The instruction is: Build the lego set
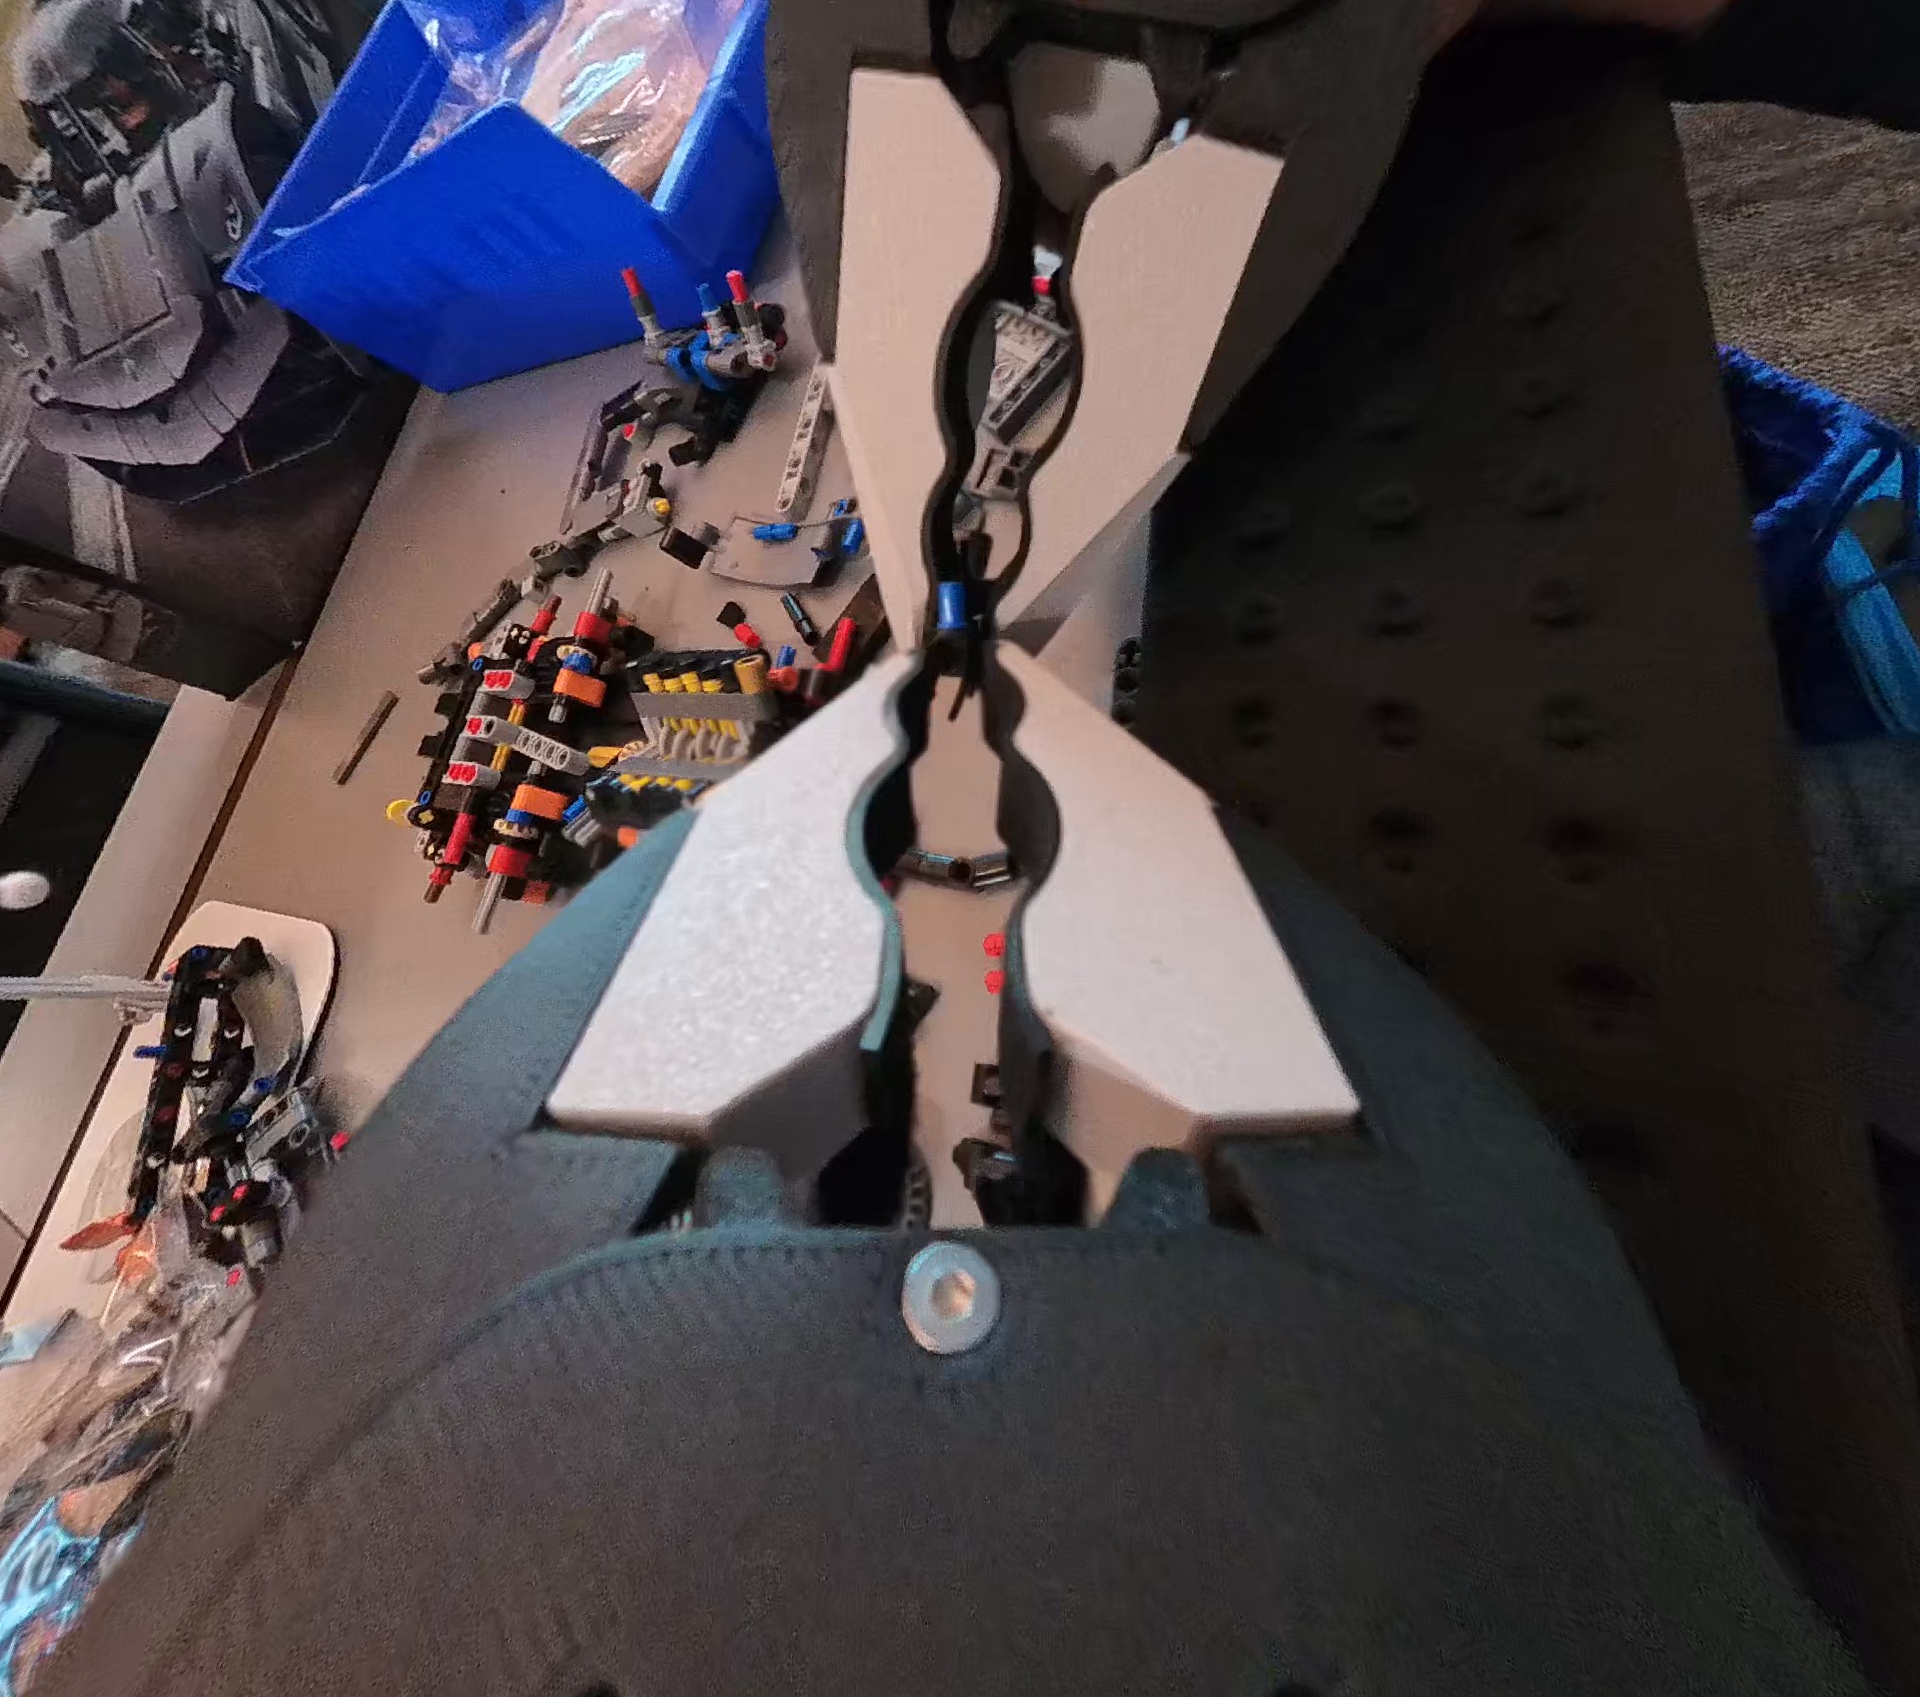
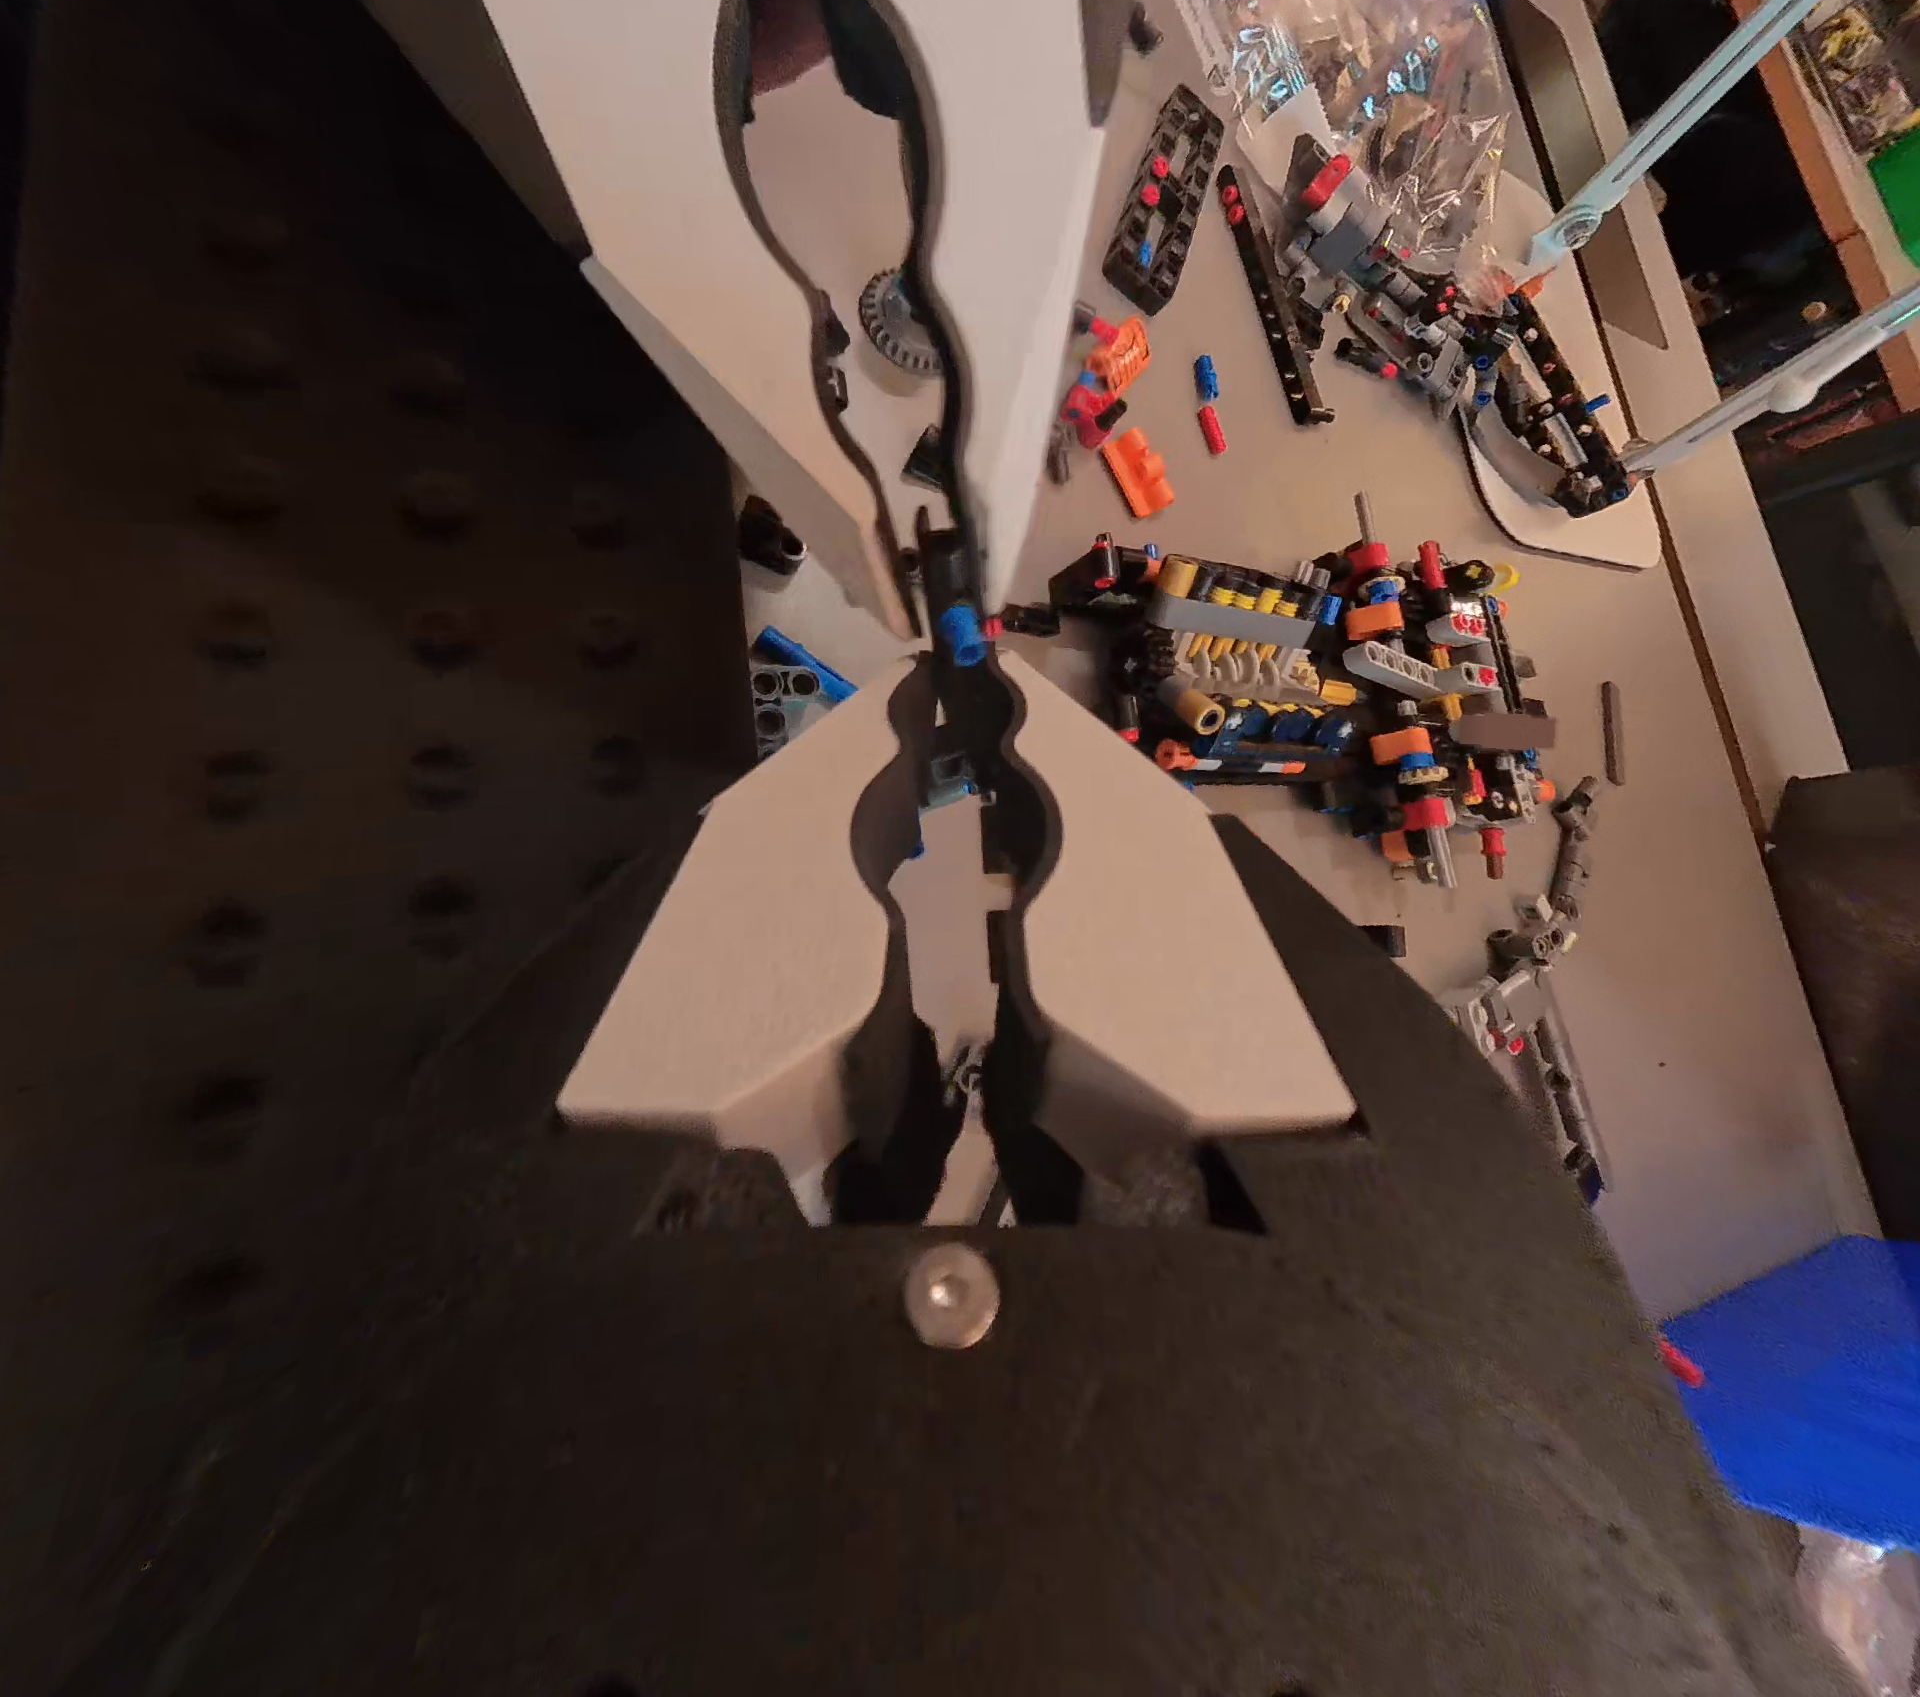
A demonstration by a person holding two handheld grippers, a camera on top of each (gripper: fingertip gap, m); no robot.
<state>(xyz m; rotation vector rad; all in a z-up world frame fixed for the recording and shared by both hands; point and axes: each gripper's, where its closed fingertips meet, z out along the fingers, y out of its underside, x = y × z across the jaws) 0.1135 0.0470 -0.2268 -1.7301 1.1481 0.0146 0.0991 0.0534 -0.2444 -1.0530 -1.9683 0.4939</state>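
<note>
Both claws meet tip to tip above the table; left gripper [image 1: 951, 671] pinched on a black piece [image 1: 966, 681]; right gripper [image 2: 961, 660] clamps the blue pin [image 2: 958, 631]; pin's long axis runs along the fingers, straight at the left one.

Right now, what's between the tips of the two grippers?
A small blue peg on a black piece sits between the left gripper and right gripper, in both views.

My left gripper [image 1: 951, 681] and my right gripper [image 2: 956, 671] meet tip to tip above the pale counter [image 1: 312, 816], a small blue-and-black pin piece [image 2: 958, 627] between them. In the left wrist view, the large multicoloured brick assembly [image 1: 582, 743] lies left of the tips, with the blue plastic bin [image 1: 499, 234] behind it.
</note>
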